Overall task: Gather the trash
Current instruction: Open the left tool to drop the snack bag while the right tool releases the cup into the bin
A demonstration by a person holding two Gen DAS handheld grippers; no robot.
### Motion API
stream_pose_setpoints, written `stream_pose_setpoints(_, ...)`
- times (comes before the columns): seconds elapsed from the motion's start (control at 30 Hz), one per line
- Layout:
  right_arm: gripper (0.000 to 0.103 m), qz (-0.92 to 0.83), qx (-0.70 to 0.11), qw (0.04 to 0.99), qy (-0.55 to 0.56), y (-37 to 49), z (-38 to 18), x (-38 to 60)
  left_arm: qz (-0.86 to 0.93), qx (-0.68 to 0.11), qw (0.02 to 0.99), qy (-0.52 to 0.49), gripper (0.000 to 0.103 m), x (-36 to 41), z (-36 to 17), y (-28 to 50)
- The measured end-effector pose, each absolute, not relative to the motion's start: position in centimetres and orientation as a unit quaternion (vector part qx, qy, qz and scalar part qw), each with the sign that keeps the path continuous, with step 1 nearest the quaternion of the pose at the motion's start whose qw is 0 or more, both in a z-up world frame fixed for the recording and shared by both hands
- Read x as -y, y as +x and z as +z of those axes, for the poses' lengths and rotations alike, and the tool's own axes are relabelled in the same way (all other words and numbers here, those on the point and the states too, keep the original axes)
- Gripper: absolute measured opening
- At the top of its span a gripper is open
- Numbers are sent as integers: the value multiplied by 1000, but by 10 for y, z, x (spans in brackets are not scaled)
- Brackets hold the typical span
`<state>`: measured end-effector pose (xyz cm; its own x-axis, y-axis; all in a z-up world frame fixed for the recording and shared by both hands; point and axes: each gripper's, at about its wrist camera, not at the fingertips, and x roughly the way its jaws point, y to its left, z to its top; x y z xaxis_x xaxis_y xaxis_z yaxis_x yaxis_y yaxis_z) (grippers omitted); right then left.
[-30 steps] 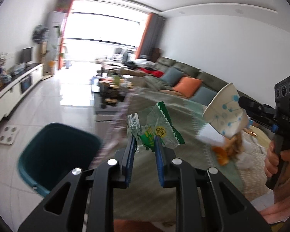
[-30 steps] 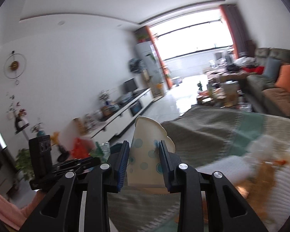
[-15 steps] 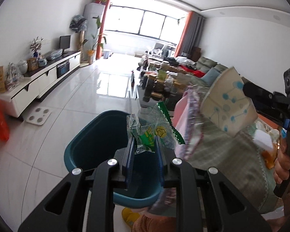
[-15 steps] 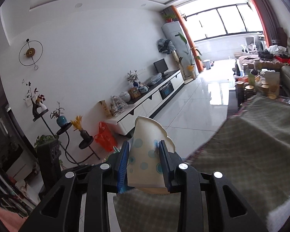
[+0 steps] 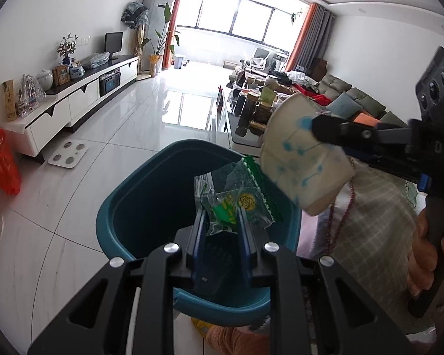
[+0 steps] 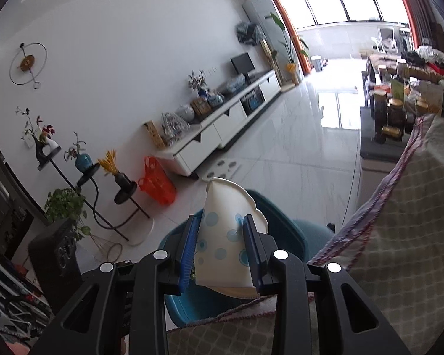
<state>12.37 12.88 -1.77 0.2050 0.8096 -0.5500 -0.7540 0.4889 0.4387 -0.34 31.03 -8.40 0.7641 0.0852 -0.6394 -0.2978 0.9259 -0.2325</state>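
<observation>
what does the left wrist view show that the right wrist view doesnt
Only the left wrist view: the green snack wrapper pinched in the left gripper, and the hand holding the right gripper.
Only the right wrist view: the wall clock and plant stands.
Both: the crushed paper cup, teal bin, orange bag.

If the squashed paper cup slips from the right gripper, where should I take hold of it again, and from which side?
Grip the paper cup across its flattened wall near the base, coming in from the base end, as the right gripper does now. The crushed sides give flat faces; the flared, wavy rim looks too floppy. It hangs at the teal bin.
</observation>
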Motion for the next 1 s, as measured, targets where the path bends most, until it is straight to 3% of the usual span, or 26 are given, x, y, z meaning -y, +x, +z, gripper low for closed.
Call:
stream_pose_setpoints(0.27,35,487,-418,766,33,133,-31,-139,110,-340,915,-185,31,-319,-92,4)
stream_pose_setpoints(0.57,42,495,-390,775,48,123,-11,-107,112,-326,919,-190,40,-315,-88,-4)
stream_pose_setpoints(0.83,53,495,-331,802,48,98,21,-35,40,-264,950,-162,50,-267,-44,-16)
stream_pose_setpoints(1.0,54,461,-305,831,59,85,29,25,-47,-252,958,-131,51,-212,-30,-10)
